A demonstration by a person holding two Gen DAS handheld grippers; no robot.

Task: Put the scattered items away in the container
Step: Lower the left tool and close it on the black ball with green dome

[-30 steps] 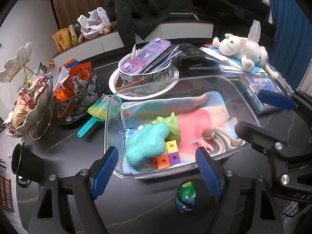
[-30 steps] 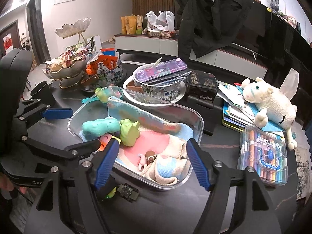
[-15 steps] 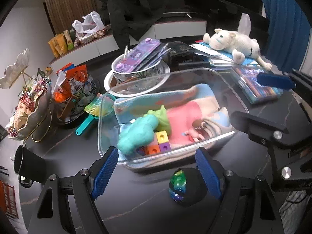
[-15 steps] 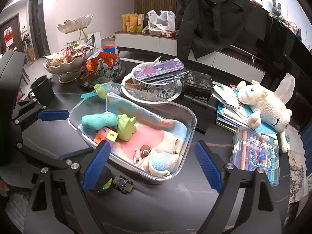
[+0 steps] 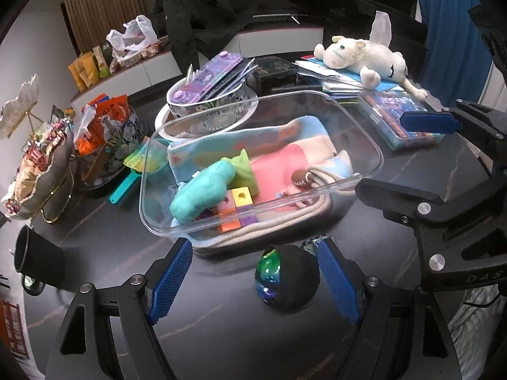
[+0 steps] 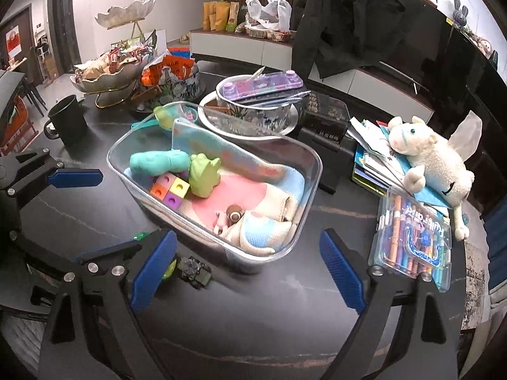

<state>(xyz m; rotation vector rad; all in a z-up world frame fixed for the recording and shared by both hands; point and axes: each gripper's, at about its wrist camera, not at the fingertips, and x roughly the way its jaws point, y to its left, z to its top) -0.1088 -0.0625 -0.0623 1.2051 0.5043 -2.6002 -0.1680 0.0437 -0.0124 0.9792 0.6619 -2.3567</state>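
- Left claw [image 5: 255, 280] is spread wide with nothing in it, hanging over the dark worktop [image 5: 206, 310] just in front of the bin.
- A black ball [image 5: 286, 277] with a shiny green-blue patch sits on the worktop between its fingers, nearer the right one, not pinched.
- Right claw [image 6: 247, 272] is spread wide and empty too, hovering at the near corner of the bin.
- A small dark toy [image 6: 194, 271] lies on the worktop just beside its left finger, next to the ball.
- The clear bin [image 6: 312, 171] is right past both claws, holding a blanket [image 6: 240, 193], a teal toy [image 6: 158, 162], a green toy [image 6: 204, 174], colored cubes [image 6: 171, 191] and a tiny doll [image 6: 229, 217].
- Further right: a marker case [image 6: 415, 240] and a plush sheep [image 6: 431, 161] on some books.
- Behind the bin there's a floral bowl [image 6: 253, 117], and a black mug [image 6: 66, 120] off to the left.
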